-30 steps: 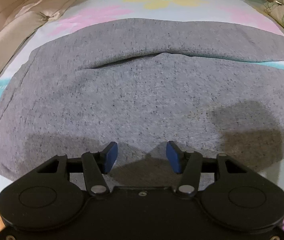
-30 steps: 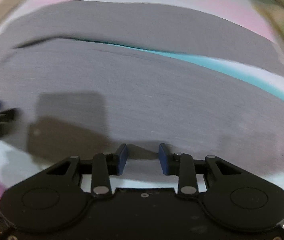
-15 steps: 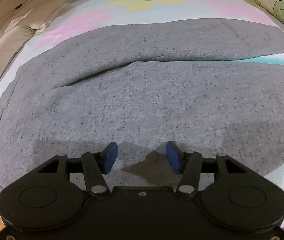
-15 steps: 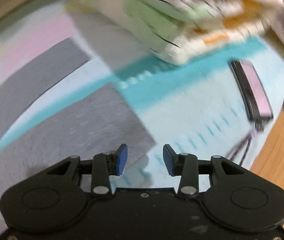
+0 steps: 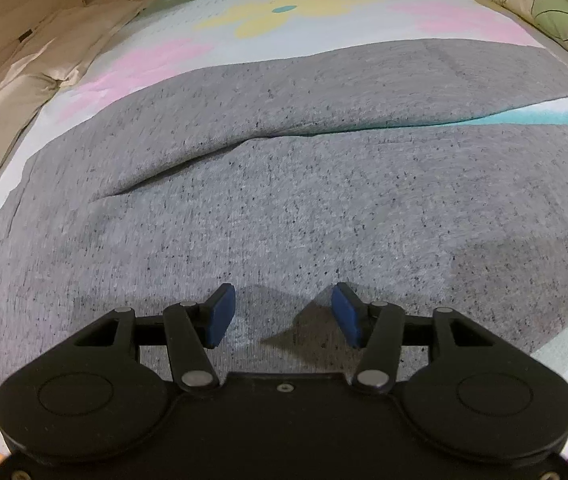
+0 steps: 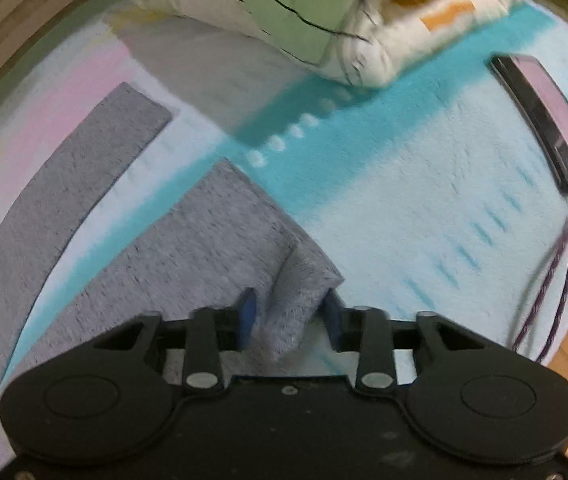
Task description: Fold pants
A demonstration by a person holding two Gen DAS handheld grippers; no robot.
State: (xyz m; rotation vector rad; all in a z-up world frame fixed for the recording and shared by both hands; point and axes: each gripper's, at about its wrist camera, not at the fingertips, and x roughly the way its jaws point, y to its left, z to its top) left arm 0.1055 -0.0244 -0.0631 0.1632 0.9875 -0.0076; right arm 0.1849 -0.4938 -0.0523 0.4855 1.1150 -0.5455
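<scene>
The gray pants (image 5: pixel 303 184) lie spread flat on the flowery bed cover (image 5: pixel 284 12), with both legs stretched out side by side and a thin gap between them. A second ago the right gripper (image 6: pixel 288 312) was looking at the middle of the pants, with its fingers apart and nothing between them. Now it sits at the end of the near leg, and its fingers are closing with a bunched-up corner of the hem (image 6: pixel 291 280) between them. It looks like the pads are just pinching the cloth. That likely means the fold is about to start, because this leg end can now be lifted and carried over the pants. The left gripper (image 5: pixel 282 316) has hardly changed: it hovers over the near leg of the pants, closer to the waist end, with its fingers wide apart and holding nothing. Only the left view shows the wide top part of the pants and the yellow flower beyond them. Only the right view shows both leg ends, the folded quilt (image 6: pixel 323 12) beyond the pants, and a phone (image 6: pixel 543 120) with a strap lying well away from the pants near the bed's edge.
</scene>
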